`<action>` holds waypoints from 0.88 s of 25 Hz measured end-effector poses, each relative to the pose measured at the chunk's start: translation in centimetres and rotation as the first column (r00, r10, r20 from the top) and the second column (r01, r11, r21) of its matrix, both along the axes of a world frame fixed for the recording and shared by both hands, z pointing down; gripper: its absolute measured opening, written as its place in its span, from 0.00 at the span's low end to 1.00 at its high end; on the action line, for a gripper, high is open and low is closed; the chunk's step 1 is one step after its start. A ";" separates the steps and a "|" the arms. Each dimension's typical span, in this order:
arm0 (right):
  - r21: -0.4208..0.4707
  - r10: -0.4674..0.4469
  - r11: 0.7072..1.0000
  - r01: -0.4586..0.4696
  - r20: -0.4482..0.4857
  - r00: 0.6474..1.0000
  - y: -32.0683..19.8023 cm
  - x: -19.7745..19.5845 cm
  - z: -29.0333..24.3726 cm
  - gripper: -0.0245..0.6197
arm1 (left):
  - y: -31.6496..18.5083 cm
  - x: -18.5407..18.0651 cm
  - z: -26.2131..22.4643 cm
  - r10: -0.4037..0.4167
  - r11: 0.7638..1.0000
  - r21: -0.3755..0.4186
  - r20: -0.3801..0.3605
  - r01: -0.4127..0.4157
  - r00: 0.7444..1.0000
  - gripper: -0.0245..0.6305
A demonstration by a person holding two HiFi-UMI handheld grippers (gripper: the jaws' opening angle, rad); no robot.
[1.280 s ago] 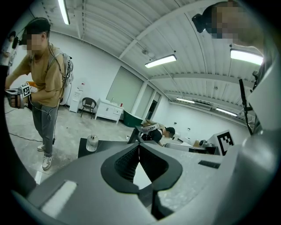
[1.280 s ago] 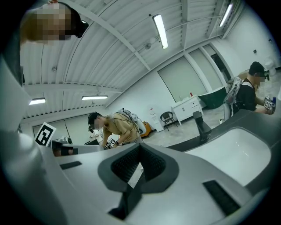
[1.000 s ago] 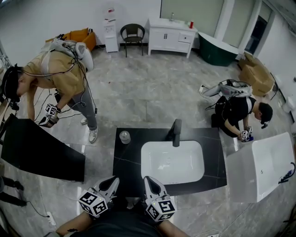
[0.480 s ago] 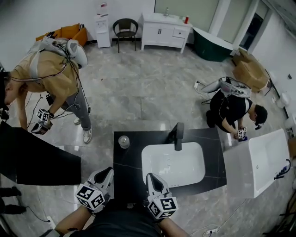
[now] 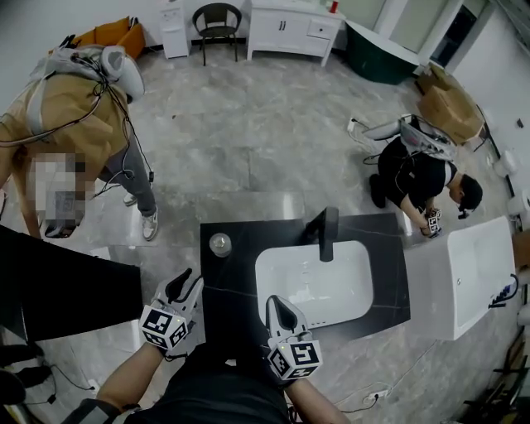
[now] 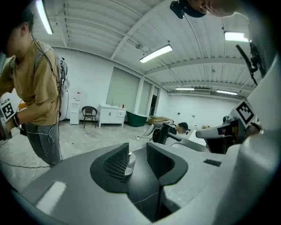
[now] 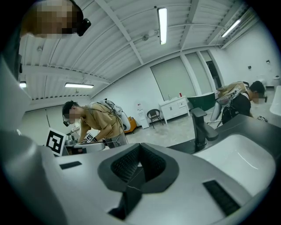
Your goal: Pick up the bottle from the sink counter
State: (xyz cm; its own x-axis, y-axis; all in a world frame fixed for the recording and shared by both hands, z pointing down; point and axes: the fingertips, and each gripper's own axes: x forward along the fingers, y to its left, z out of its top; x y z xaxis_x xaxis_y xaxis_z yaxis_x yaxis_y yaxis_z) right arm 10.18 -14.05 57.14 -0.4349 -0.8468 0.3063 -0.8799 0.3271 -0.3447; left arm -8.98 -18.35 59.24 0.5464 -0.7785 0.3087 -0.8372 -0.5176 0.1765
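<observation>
So there was just one bottle, a small clear round bottle with a pale cap (image 5: 220, 243). It stood upright near the far left corner of the black stone desk (image 5: 225, 290), off to the left of the one black tap (image 5: 328, 232) and clear of the single white rectangular basin (image 5: 315, 286) sunk into the top. Nothing was touching it.

There were two claws in play. The left claw (image 5: 186, 283) sat by the desk's left edge on the near side, well short of the bottle. Its jaws had just been opening and stood a narrow way apart. In the left gripper view the bottle (image 6: 130, 162) showed through the gap of that claw (image 6: 137, 158), but farther off on the desk, not gripped. The right claw (image 5: 279, 303) was over the near edge in front of the basin, and in the right gripper view that claw (image 7: 139, 166) had its jaws closed together with nothing in them.

Further out there were two other people on the grey tiled floor (image 5: 248, 141). One person in a tan shirt (image 5: 74, 124) was bent over at the left, and one person in black (image 5: 418, 178) was crouched at the right. One dark chair (image 5: 217, 16) and one white cabinet (image 5: 286, 23) stood at the back wall.
</observation>
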 end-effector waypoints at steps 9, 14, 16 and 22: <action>-0.042 0.025 0.999 -0.025 0.000 1.000 -0.7 0.2 1.6 0.05 | -4.7 0.9 5.3 0.044 0.999 -0.017 0.075 -0.043 0.996 0.32; -0.067 0.034 0.997 -0.034 -0.001 0.999 -0.8 0.1 2.2 0.05 | -7.1 1.7 8.0 0.059 0.998 -0.009 0.125 -0.058 0.990 0.47; -0.077 0.038 0.996 -0.038 -0.001 0.999 -0.7 0.1 2.4 0.05 | -7.9 2.0 9.1 0.066 0.998 -0.017 0.139 -0.064 0.988 0.53; -0.095 0.053 0.994 -0.053 -0.007 0.999 -0.4 0.4 2.7 0.05 | -9.4 3.3 12.4 0.113 0.993 -0.060 0.163 -0.104 0.980 0.60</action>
State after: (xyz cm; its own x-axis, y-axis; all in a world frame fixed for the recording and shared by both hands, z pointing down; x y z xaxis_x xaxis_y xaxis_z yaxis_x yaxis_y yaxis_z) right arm 10.60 -14.45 59.80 -0.3886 -0.8357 0.3882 -0.8968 0.2462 -0.3677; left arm -5.70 -27.74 71.65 0.5645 -0.6983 0.4401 -0.7966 -0.6006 0.0687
